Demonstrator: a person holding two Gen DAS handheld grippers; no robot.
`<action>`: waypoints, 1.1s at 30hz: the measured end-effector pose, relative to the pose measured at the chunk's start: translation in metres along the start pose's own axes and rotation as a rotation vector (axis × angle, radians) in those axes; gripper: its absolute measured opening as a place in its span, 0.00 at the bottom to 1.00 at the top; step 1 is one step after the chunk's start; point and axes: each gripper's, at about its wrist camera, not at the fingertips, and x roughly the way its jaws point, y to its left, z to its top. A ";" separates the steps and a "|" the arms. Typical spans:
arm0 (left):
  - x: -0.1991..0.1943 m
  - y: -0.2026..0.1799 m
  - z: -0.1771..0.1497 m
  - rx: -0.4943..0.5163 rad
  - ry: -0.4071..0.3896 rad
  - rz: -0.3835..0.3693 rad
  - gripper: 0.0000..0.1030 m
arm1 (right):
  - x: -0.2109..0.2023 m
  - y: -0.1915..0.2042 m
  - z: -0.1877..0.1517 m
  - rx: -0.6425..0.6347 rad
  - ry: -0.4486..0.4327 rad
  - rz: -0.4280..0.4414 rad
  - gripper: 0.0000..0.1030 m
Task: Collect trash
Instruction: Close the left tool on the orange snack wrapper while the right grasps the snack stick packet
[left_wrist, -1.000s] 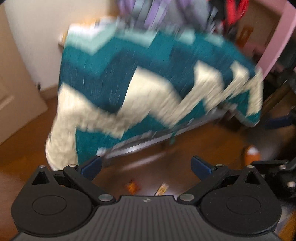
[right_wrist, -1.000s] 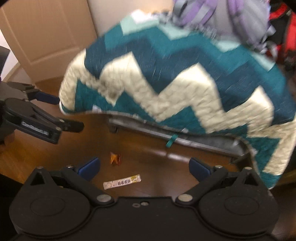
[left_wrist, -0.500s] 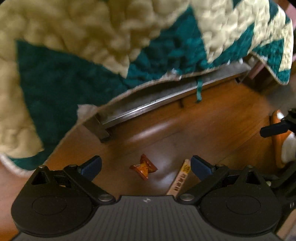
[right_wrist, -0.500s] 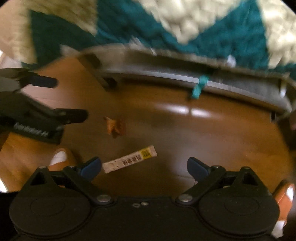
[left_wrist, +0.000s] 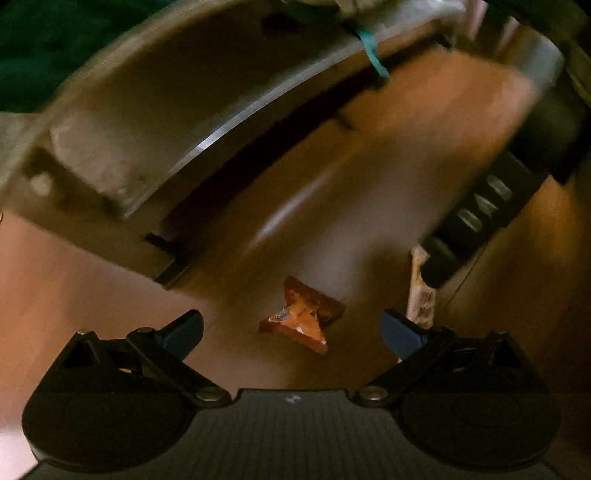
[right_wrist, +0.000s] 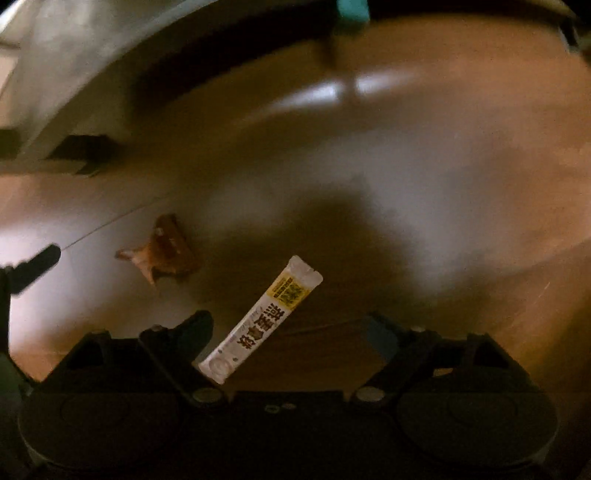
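Straddling an orange candy wrapper (left_wrist: 300, 320) on the wood floor (left_wrist: 332, 206): my left gripper (left_wrist: 291, 332), jaws spread, nothing pinched. White sachet (right_wrist: 263, 320) lies between my right gripper (right_wrist: 288, 336) jaws, nearer the left pad; they're closing, untouched yet. Both point down for floor pickups. Bed frame (left_wrist: 229, 122) lies beyond.

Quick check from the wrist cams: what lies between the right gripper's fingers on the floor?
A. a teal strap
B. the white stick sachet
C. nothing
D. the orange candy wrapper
B: the white stick sachet lies on the floor between the closing fingers of the right gripper, untouched; the orange wrapper sits in front of the left gripper.
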 end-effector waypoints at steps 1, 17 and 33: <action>0.006 -0.003 -0.002 0.022 0.004 0.003 0.99 | 0.006 -0.001 0.001 0.026 0.011 -0.003 0.82; 0.047 -0.009 0.002 0.136 0.021 -0.046 0.72 | 0.054 0.005 0.009 0.179 0.115 -0.022 0.47; 0.053 -0.005 -0.005 0.003 0.052 -0.110 0.42 | 0.037 -0.002 0.009 0.109 0.041 -0.045 0.24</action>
